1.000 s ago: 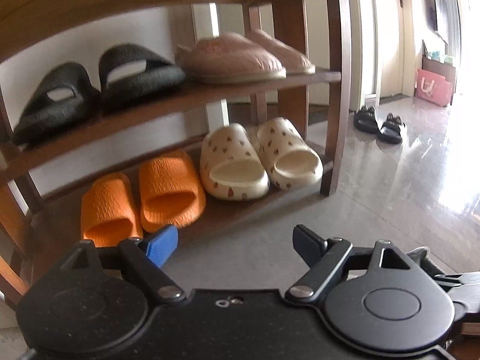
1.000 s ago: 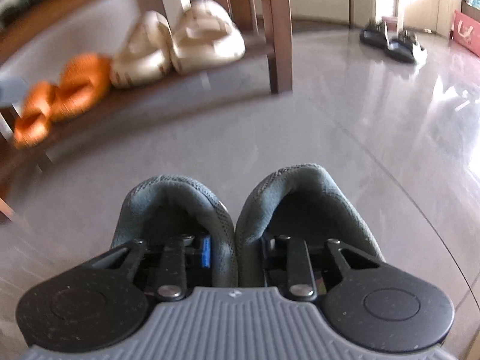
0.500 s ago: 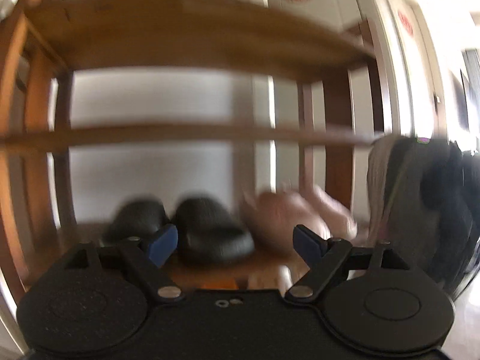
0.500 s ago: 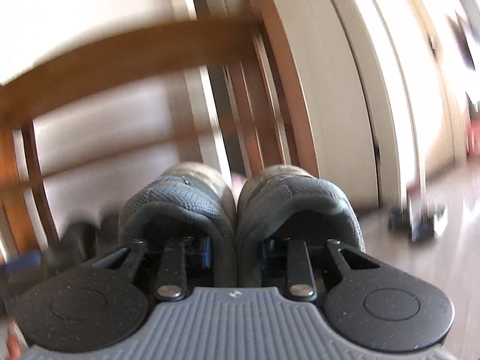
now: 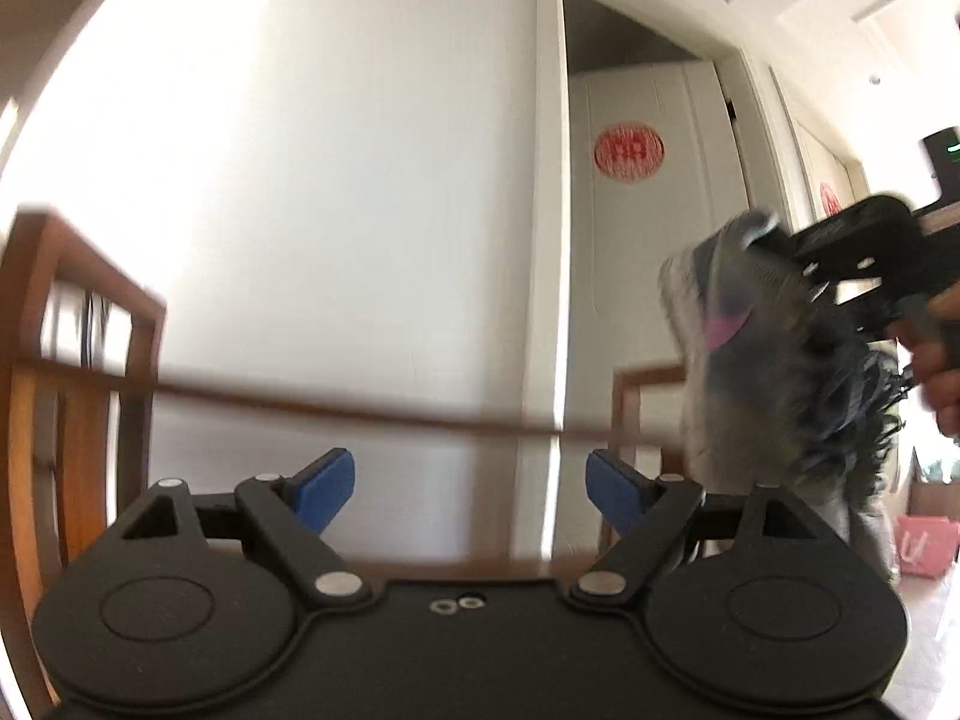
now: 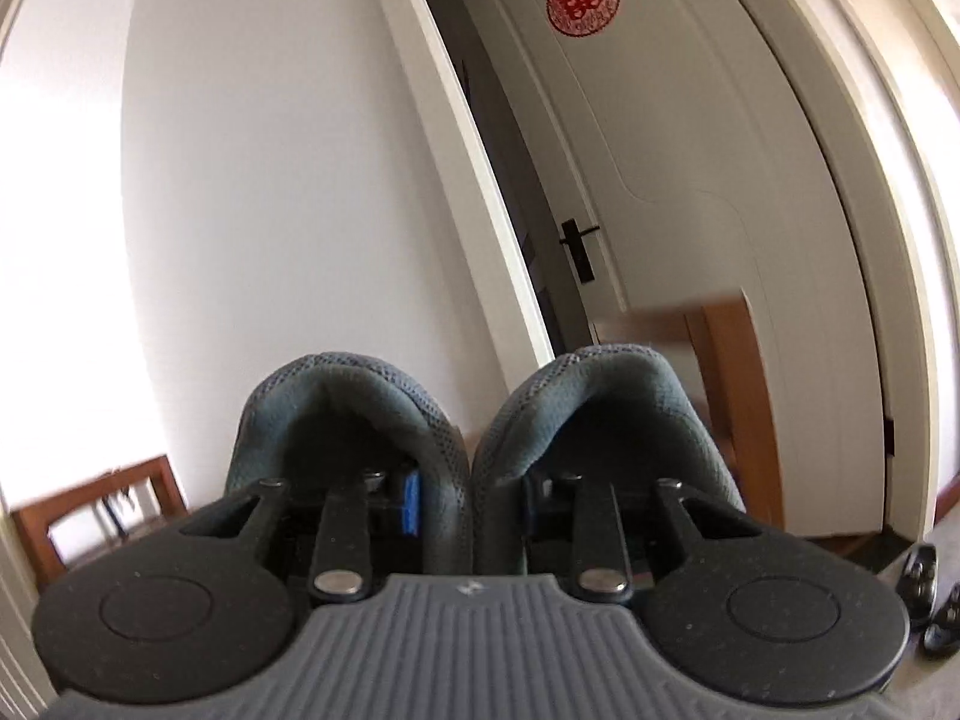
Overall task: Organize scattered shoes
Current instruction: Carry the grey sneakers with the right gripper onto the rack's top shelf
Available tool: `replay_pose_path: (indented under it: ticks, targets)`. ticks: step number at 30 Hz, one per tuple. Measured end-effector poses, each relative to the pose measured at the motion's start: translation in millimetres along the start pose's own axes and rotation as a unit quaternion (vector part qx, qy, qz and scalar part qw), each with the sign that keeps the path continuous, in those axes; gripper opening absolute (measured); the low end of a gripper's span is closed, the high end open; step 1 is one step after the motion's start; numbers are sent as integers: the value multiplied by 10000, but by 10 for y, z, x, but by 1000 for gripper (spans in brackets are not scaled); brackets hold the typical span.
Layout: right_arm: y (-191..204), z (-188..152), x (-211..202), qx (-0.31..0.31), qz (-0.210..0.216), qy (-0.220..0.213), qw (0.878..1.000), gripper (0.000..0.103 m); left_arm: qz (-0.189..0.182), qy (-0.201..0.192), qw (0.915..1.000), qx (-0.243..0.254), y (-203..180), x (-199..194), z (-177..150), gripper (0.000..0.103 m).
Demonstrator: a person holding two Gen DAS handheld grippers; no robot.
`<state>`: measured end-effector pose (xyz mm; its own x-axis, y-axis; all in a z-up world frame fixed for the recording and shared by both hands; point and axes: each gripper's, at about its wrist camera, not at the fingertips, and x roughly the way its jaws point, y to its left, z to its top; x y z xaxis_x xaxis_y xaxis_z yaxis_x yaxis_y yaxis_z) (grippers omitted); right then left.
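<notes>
Holding, right gripper (image 6: 468, 504): one pair of grey sneakers (image 6: 474, 420), inner collars pinched together between my fingers, carried above the wooden shoe rack (image 5: 90, 360). Left gripper (image 5: 470, 483): jaws apart, nothing between them.

left wrist: level, faces wall (image 5: 360, 180) | right wrist: same wall, door (image 6: 660, 150)

Wooden shoe rack (image 5: 90, 372) against white wall – top rail only, blurred; black sandals (image 6: 936, 606) on floor right of it
</notes>
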<state>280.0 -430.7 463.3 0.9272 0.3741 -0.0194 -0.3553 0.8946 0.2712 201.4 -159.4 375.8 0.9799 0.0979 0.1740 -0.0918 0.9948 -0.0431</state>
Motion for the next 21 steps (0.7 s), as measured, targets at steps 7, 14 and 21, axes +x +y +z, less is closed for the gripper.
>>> replay_pose_path:
  ticks: [7, 14, 21]
  targets:
    - [128, 538, 602, -308, 99, -15, 9995, 34, 350, -305, 9978, 468, -289, 125, 220, 84]
    - [7, 786, 1195, -241, 418, 395, 9981, 34, 864, 97, 9955, 387, -499, 694, 449, 84]
    - [16, 1137, 1807, -467, 652, 1223, 9892, 34, 1091, 594, 9910, 493, -524, 1030, 914, 84]
